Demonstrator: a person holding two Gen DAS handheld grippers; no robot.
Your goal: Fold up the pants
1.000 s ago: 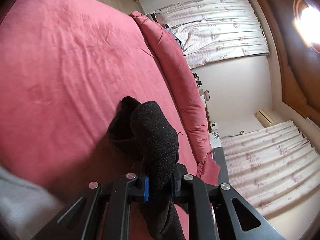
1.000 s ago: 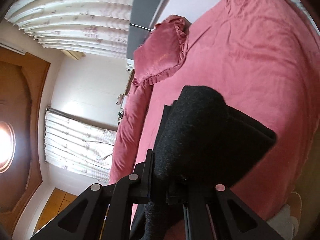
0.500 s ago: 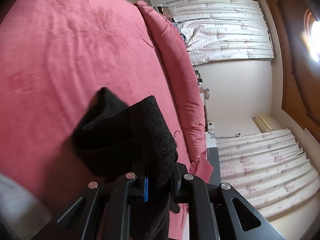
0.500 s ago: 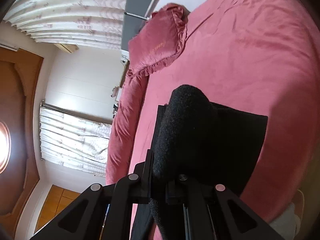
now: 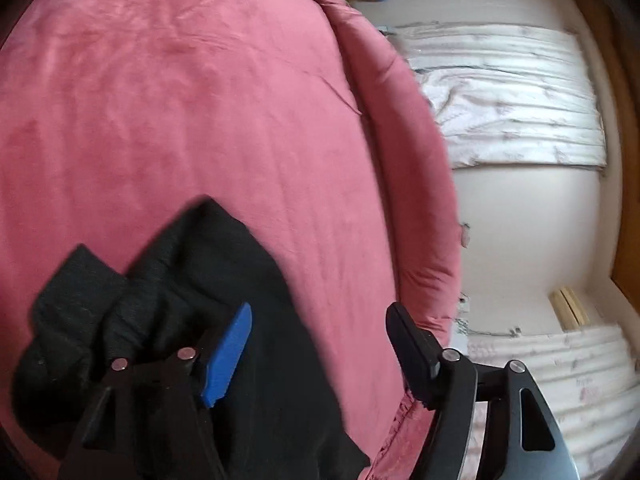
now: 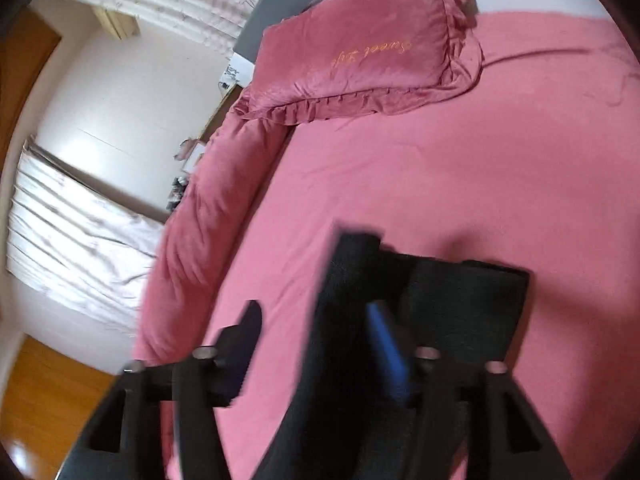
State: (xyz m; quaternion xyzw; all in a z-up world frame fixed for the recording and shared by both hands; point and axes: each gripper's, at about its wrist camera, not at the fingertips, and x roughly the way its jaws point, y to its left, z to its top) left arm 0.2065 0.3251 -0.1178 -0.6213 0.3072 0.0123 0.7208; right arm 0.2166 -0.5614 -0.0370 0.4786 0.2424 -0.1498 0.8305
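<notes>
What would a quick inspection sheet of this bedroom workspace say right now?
Surface: pink bedspread, lightly creased.
Job's things: black pants lying bunched on the bed.
Clutter: frilled pink pillow and a rolled pink quilt along the bed's edge.
Claws: left claw and right claw have just been opening; the pads press on nothing.
Cables: nothing seen.
Surroundings: white curtains, pale wall, wooden floor.

Matt, coarse-knit black pants lie on a soft, velvety pink bedspread beside a glossy wooden floor.
</notes>
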